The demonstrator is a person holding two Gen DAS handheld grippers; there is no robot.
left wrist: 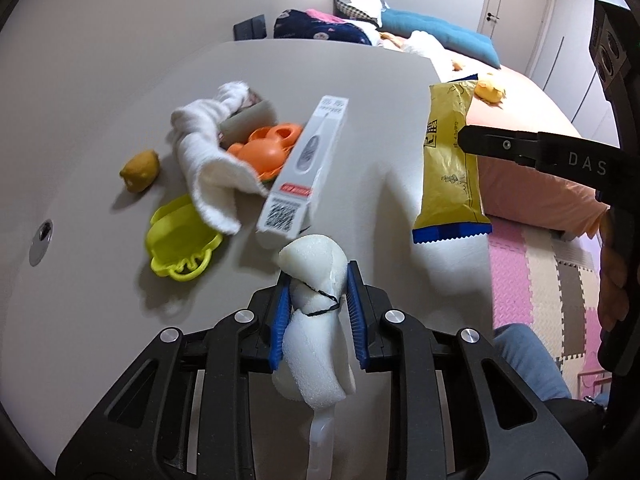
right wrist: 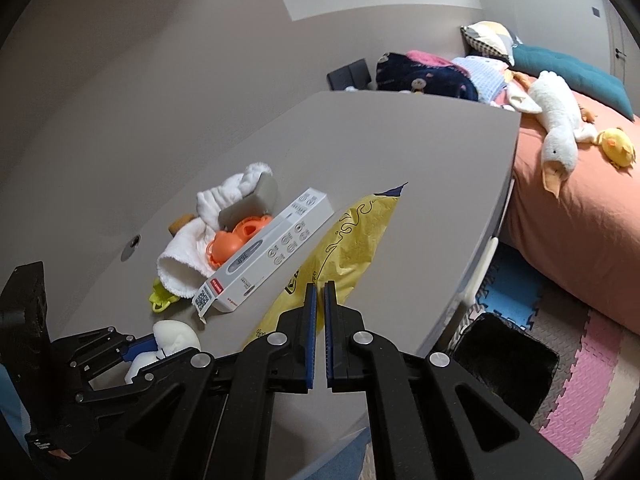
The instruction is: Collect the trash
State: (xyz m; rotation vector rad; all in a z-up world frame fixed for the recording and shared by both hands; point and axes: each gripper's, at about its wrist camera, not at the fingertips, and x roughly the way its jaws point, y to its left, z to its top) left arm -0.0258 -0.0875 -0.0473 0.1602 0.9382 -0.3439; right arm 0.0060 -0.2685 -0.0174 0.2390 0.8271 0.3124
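In the left wrist view my left gripper [left wrist: 318,280] is shut on a white foam wrap [left wrist: 314,260] with a black thread round it, held just above the grey table [left wrist: 380,92]. My right gripper [left wrist: 466,140] comes in from the right, shut on the edge of a yellow snack wrapper [left wrist: 450,172] that hangs in the air. In the right wrist view the right gripper [right wrist: 320,288] pinches that yellow wrapper [right wrist: 352,236] between its blue pads. The left gripper [right wrist: 154,350] with the foam wrap [right wrist: 176,338] is at lower left.
On the table lie a white thermometer box [left wrist: 304,168], a white towel [left wrist: 204,152], an orange toy [left wrist: 264,148], a yellow-green toy [left wrist: 180,240] and a small yellow lump [left wrist: 140,170]. A black bin [right wrist: 504,364] stands on the foam floor mat beside the table, by a bed [right wrist: 580,220] with plush toys.
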